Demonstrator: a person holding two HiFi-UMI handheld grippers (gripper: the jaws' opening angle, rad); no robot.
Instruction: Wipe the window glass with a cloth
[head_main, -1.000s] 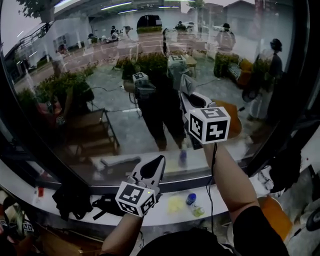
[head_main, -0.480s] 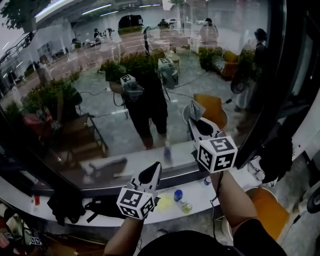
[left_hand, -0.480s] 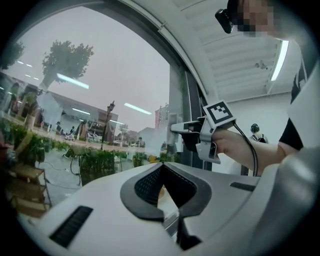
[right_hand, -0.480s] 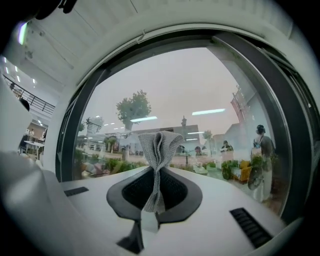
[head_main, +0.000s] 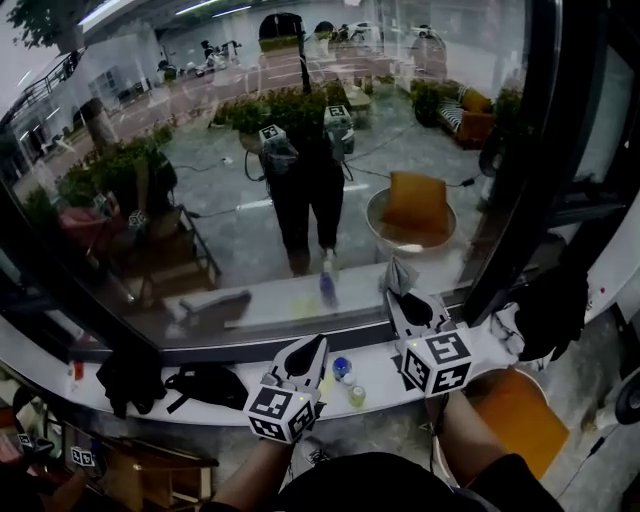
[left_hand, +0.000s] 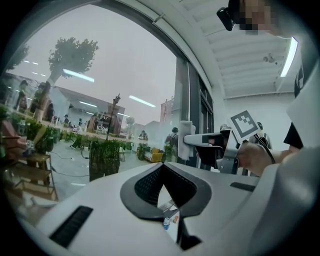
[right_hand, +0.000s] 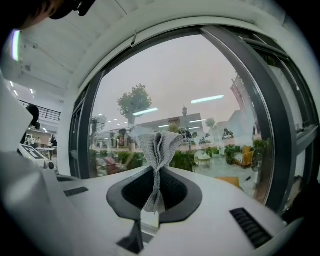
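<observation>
Grey ribbed cloth, bunched upright, clamped between the jaws of the right gripper, which press on its folds. Held low before the large window glass, by the dark frame at the glass's right edge; contact unclear. Left gripper below the glass's bottom edge, jaws together on nothing.
</observation>
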